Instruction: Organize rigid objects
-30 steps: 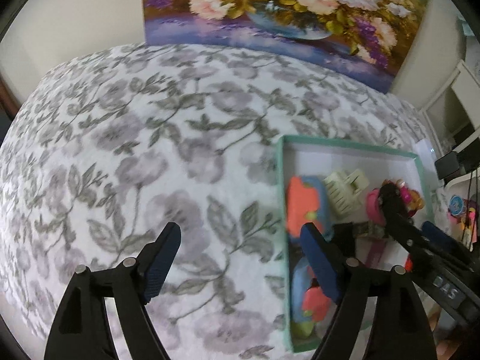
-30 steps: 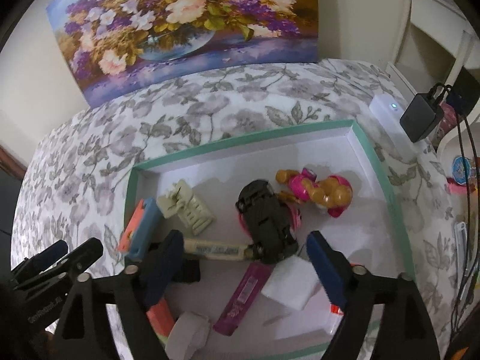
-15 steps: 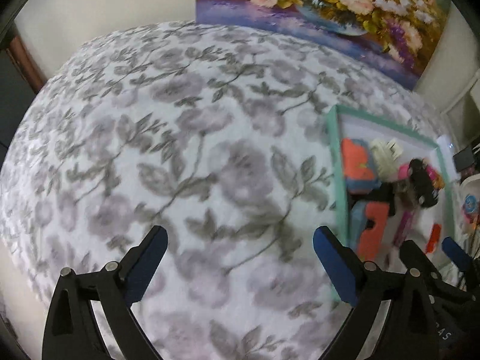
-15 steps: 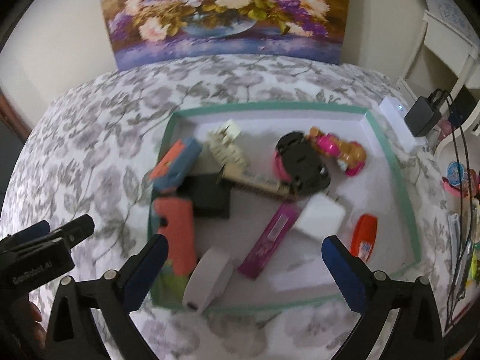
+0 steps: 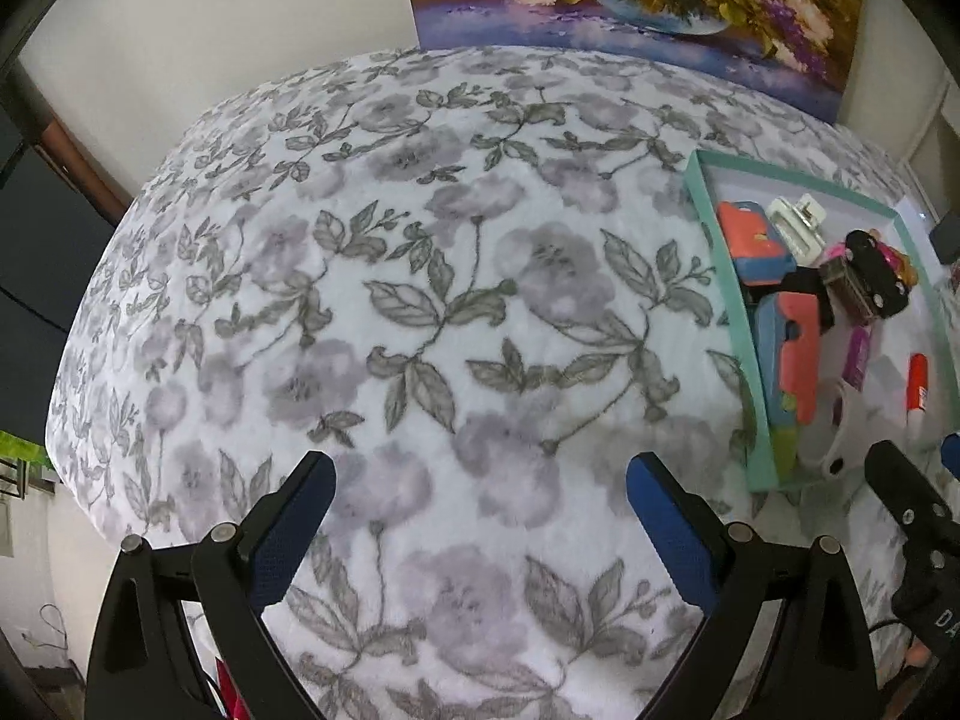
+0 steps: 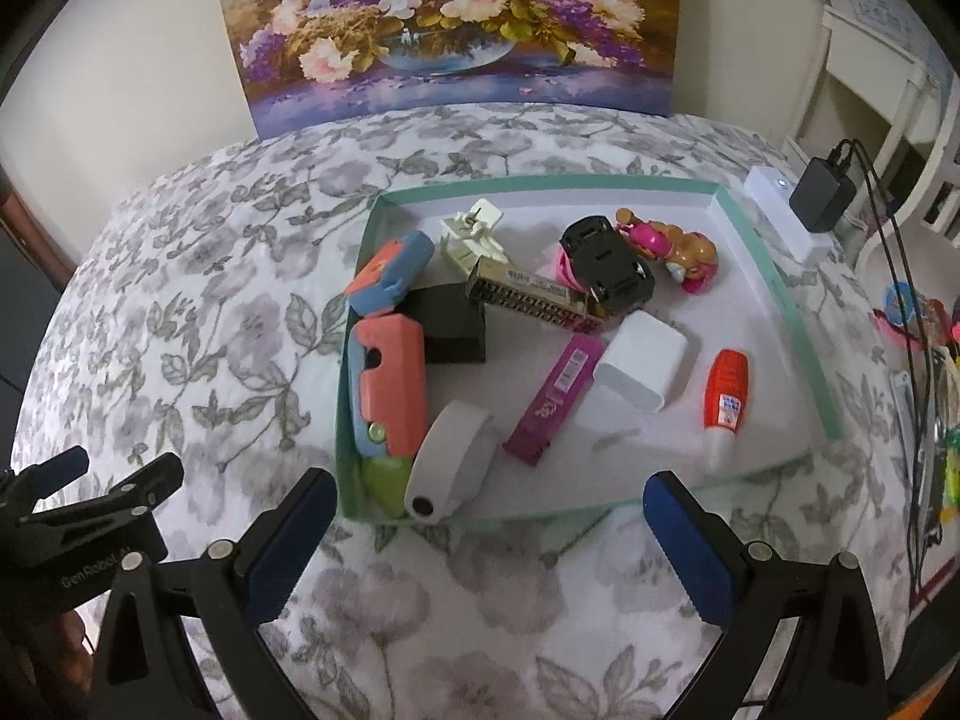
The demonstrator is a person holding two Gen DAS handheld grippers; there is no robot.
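Both sets of tongs are spread wide with nothing held. The right tongs (image 6: pixel 489 531) are hung just short of the near wall of the tray (image 6: pixel 774 294), over the flowered bedspread (image 6: pixel 198 324). The left tongs (image 5: pixel 480 516) are parked over bare bedspread, with the tray off to their right and nothing between the pads.

Everything rigid looks to be gathered in the tray already: just ahead of the right tongs a white band (image 6: pixel 453 459) is leaned on the near wall, with a coral-and-blue case (image 6: pixel 387 390) at its left and a purple tube (image 6: pixel 555 399) at its right. Further in, a white block (image 6: pixel 642 360), an orange bottle (image 6: pixel 723 402), a black box (image 6: pixel 450 324), a black toy car (image 6: pixel 606 264) and a pink pup figure (image 6: pixel 672 249) can be made out.

What could go wrong, probably: the tray is sat on soft bedding, so a push down on that near wall could tip it and slide the pile. The band is propped loosely and could be knocked out. The car is stacked on other bits, so a sideways nudge might roll it off.
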